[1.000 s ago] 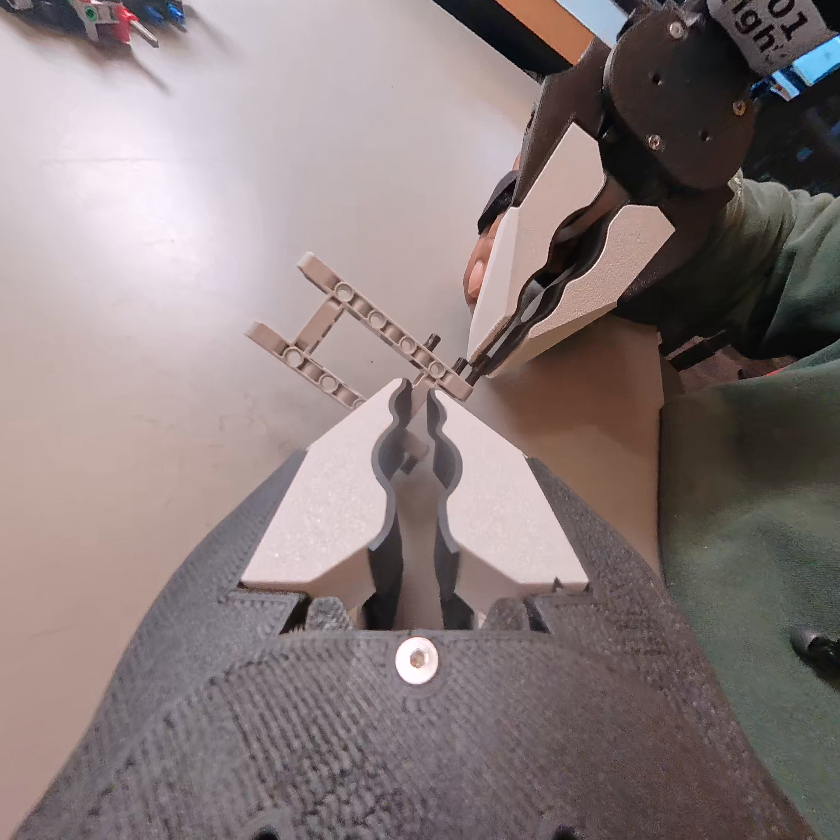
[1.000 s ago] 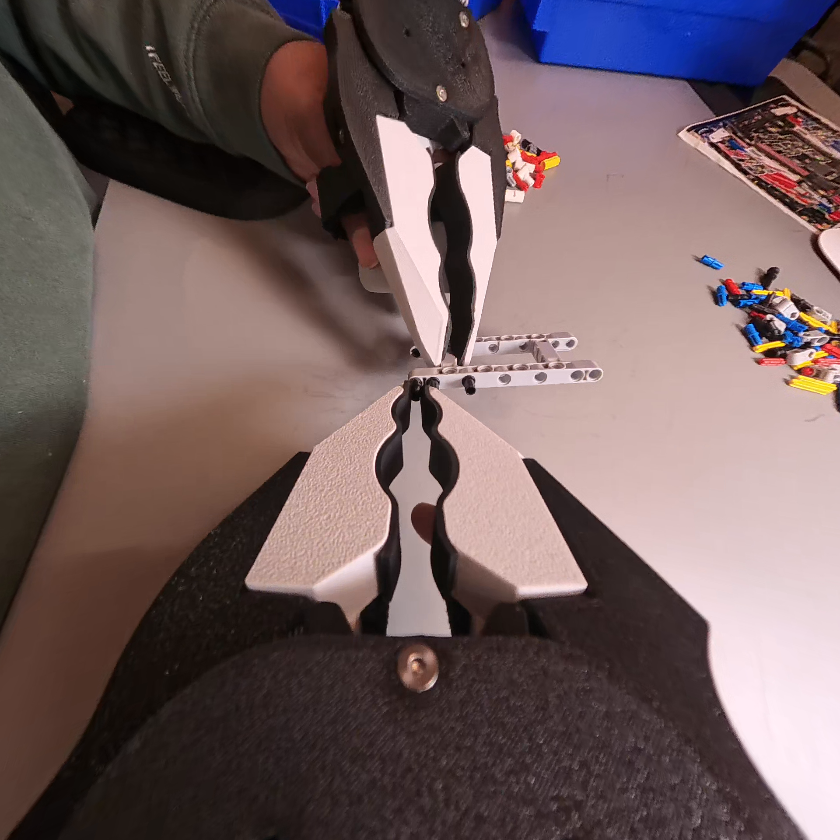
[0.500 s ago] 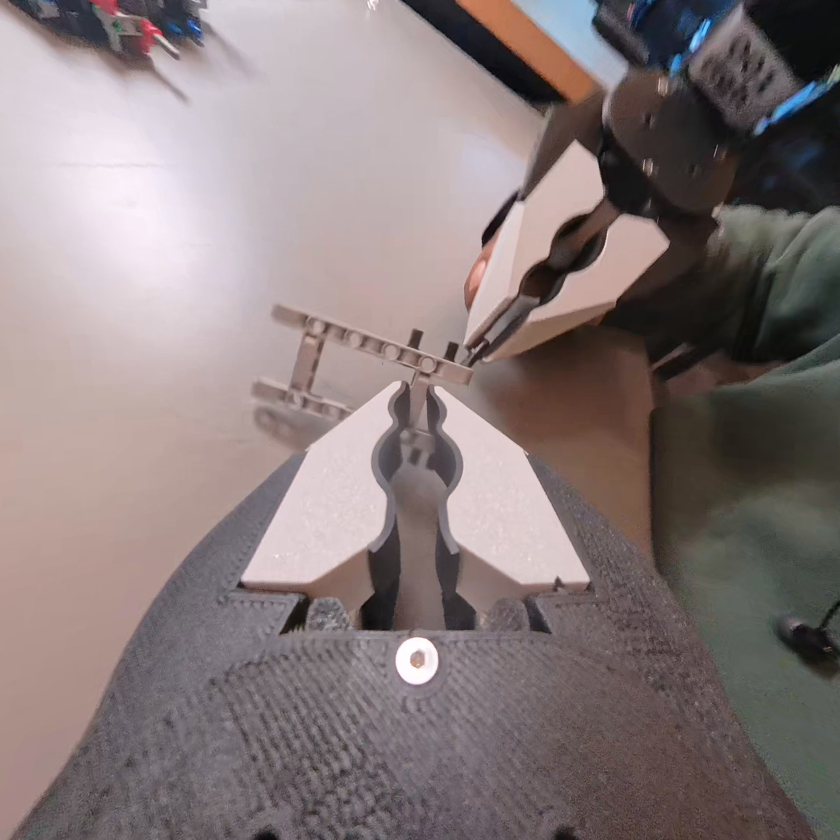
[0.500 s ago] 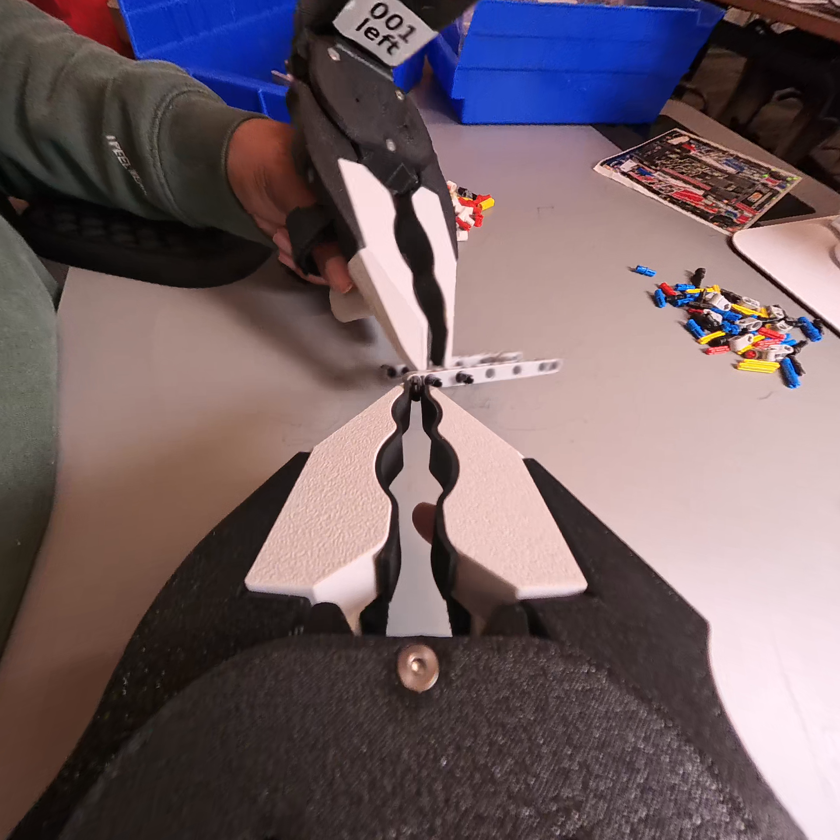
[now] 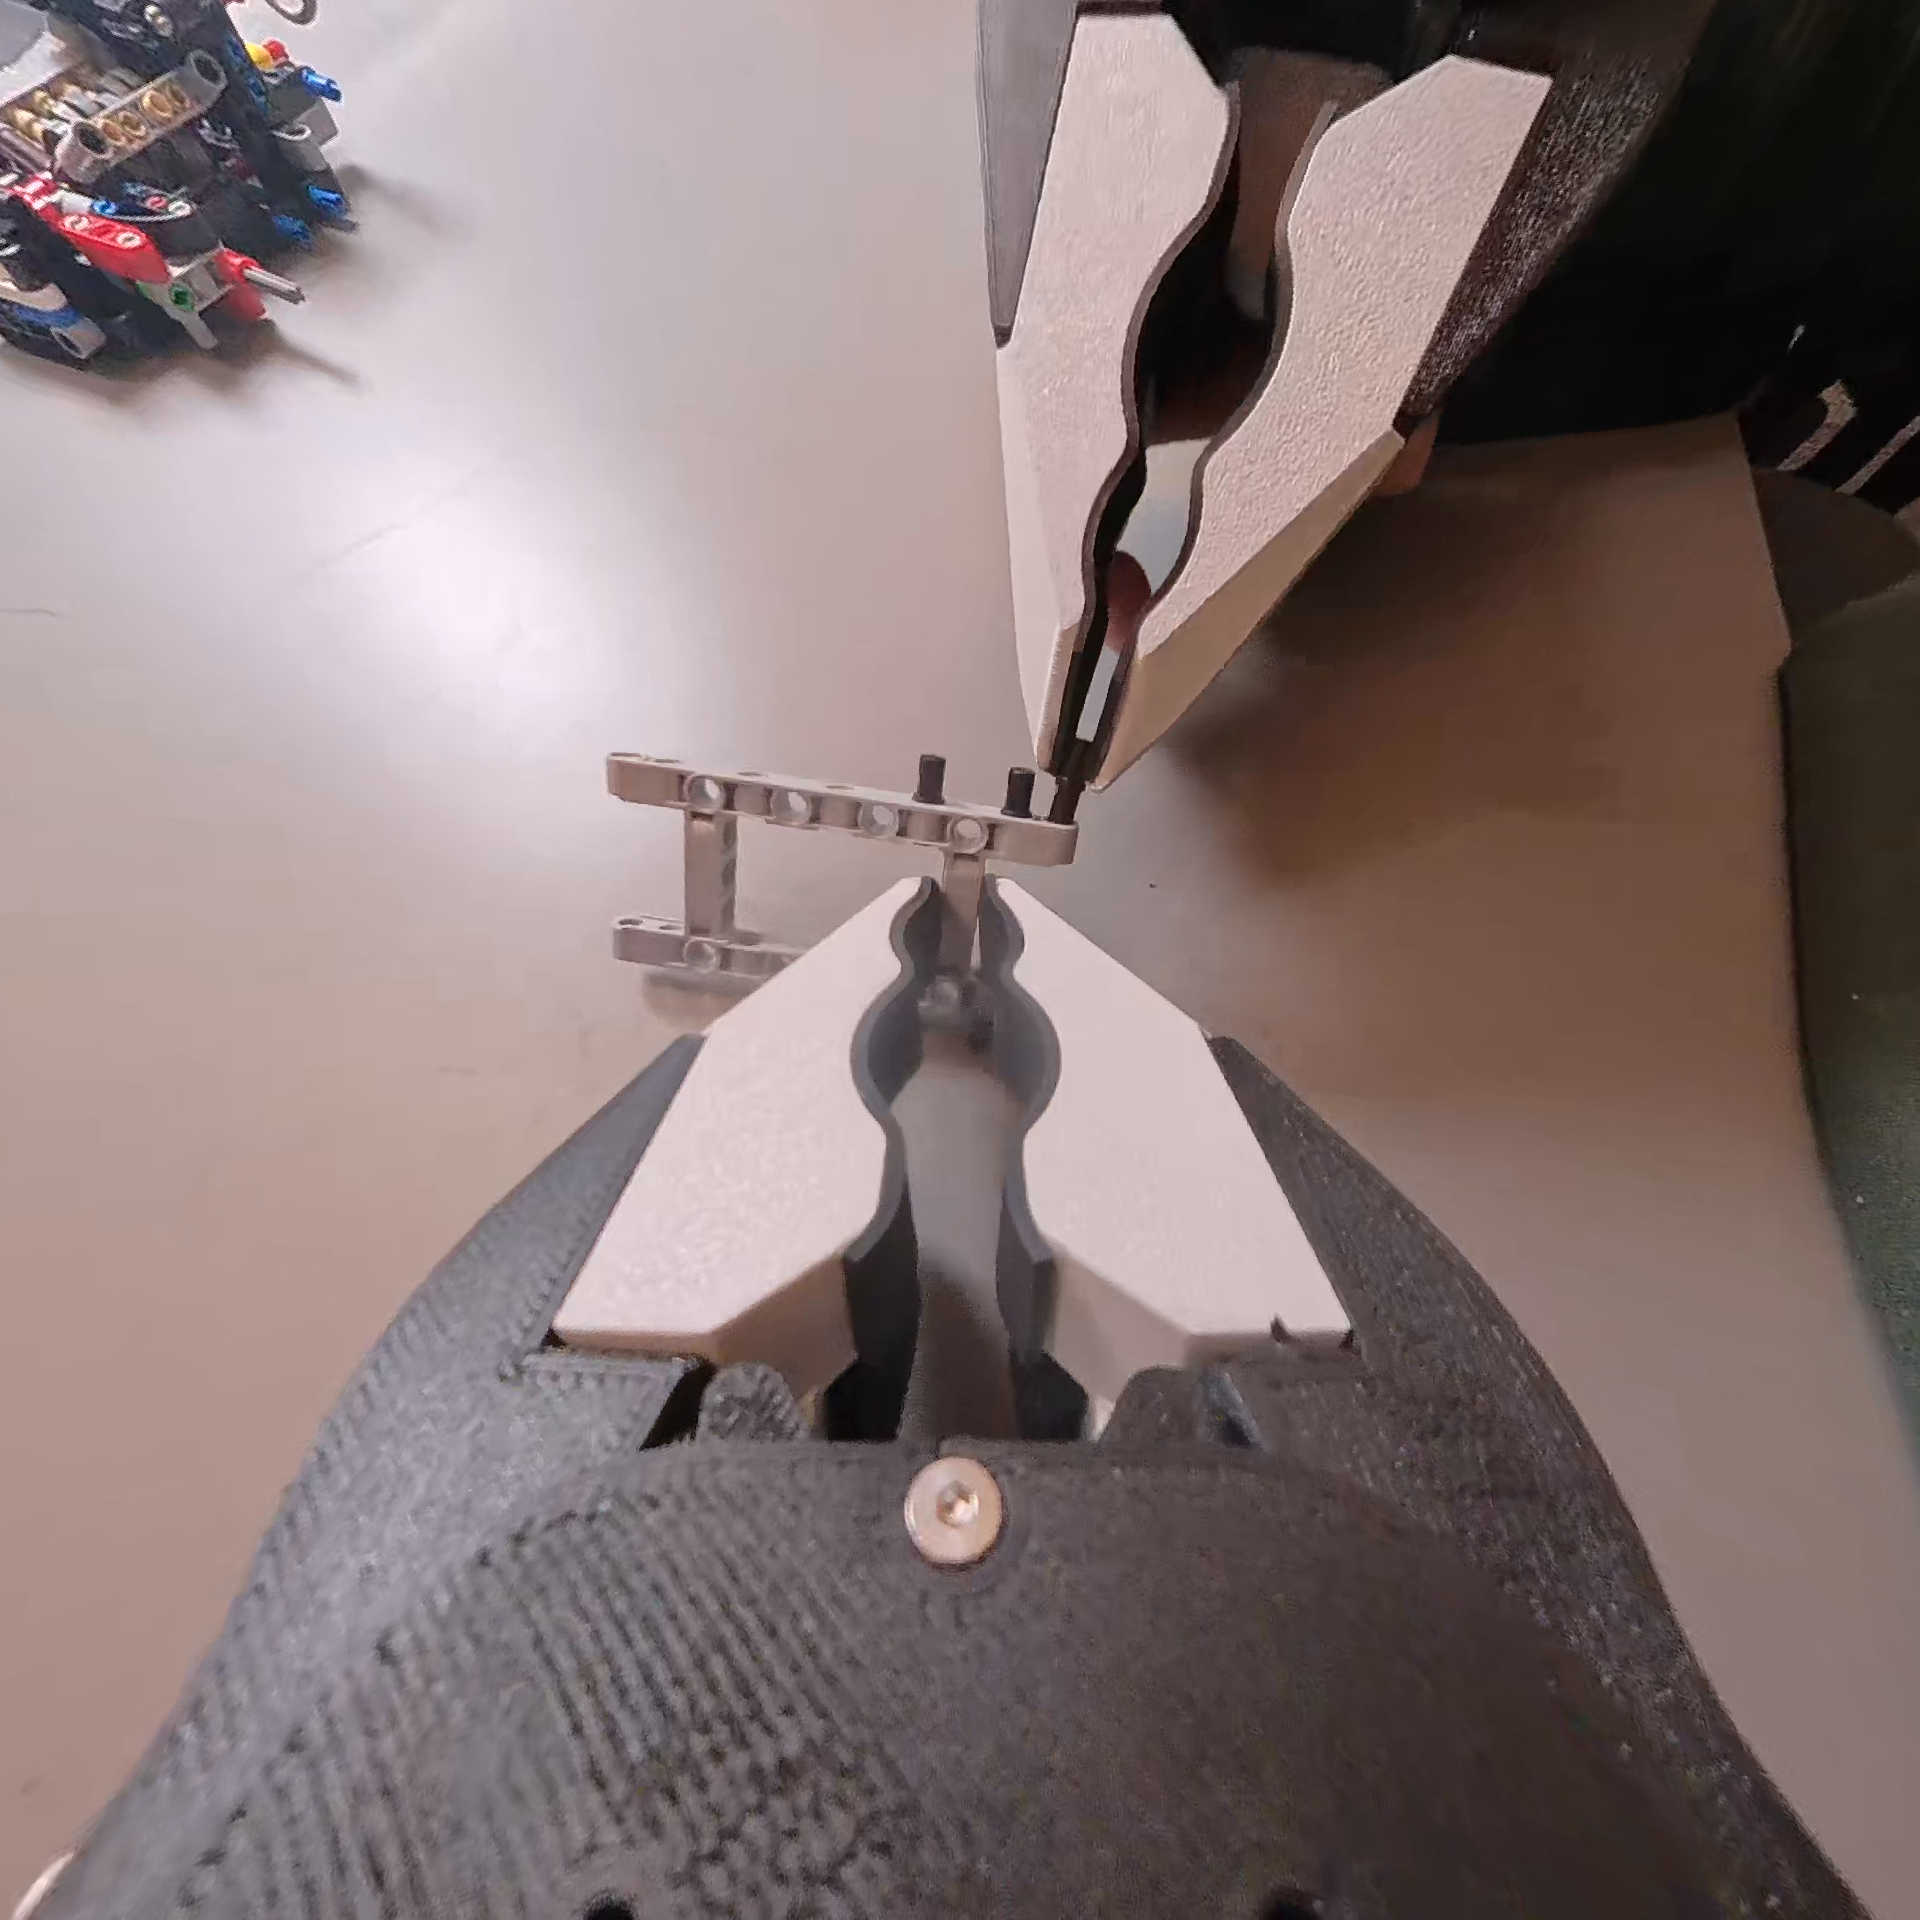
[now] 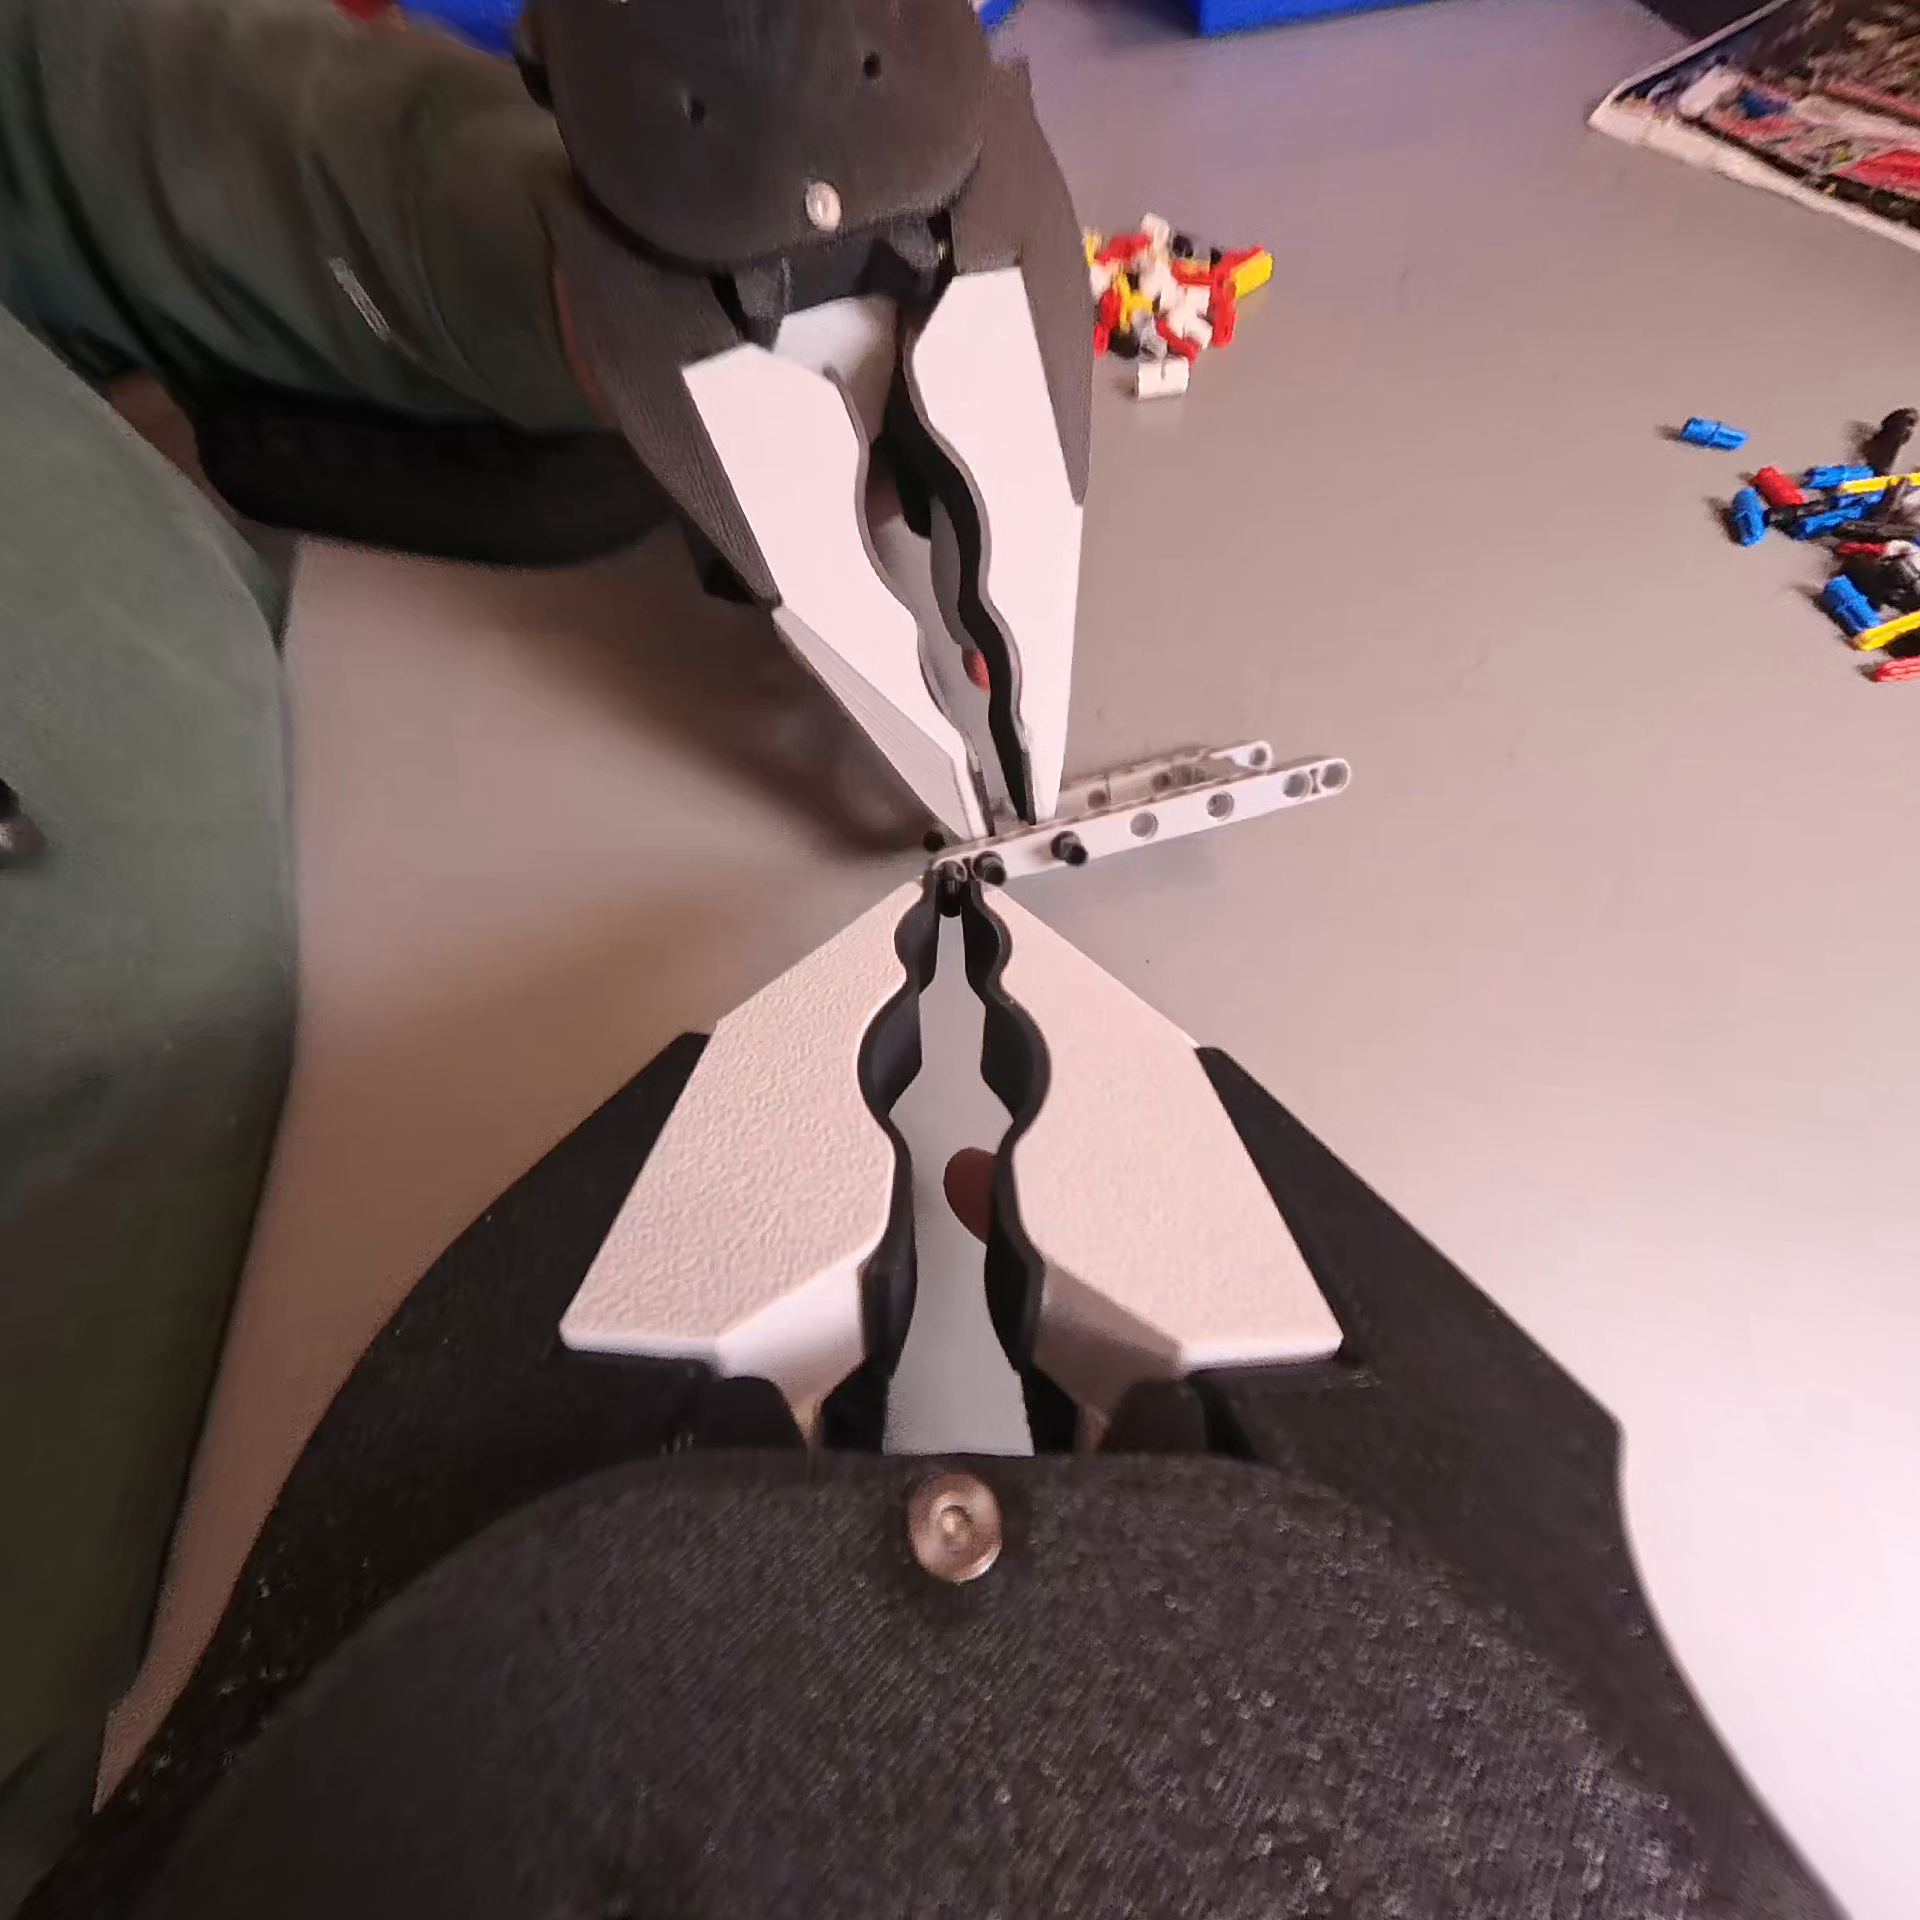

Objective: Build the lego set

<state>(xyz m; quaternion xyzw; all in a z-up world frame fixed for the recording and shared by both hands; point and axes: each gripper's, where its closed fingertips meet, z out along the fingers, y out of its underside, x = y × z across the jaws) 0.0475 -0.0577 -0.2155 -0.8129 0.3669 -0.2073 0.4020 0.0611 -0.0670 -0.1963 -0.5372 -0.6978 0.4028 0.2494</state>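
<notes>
A grey lego beam frame (image 5: 831, 812) is held just above the table, with two black pins (image 5: 928, 774) standing in its long beam. My left gripper (image 5: 951, 888) is shut on the frame's short cross beam near its right end. My right gripper (image 5: 1075, 774) comes in from the upper right and is shut on a third black pin (image 5: 1064, 798), whose lower end touches the beam's right end. In the right wrist view, my right gripper (image 6: 951, 891) pinches the pin (image 6: 949, 902) against the frame (image 6: 1143, 823). The left gripper (image 6: 1003, 816) grips the frame from above.
A partly built black, red and blue model (image 5: 125, 208) sits at the table's far left. The right wrist view shows a pile of loose small pieces (image 6: 1849, 540), a red, yellow and white cluster (image 6: 1174, 291), an instruction booklet (image 6: 1787, 135) and a green sleeve (image 6: 260, 208). The grippers are tip to tip, or close to it.
The frame has turned from tilted to level in the left gripper. The right gripper has swung up and over, and its pin now points down onto the beam's end.
</notes>
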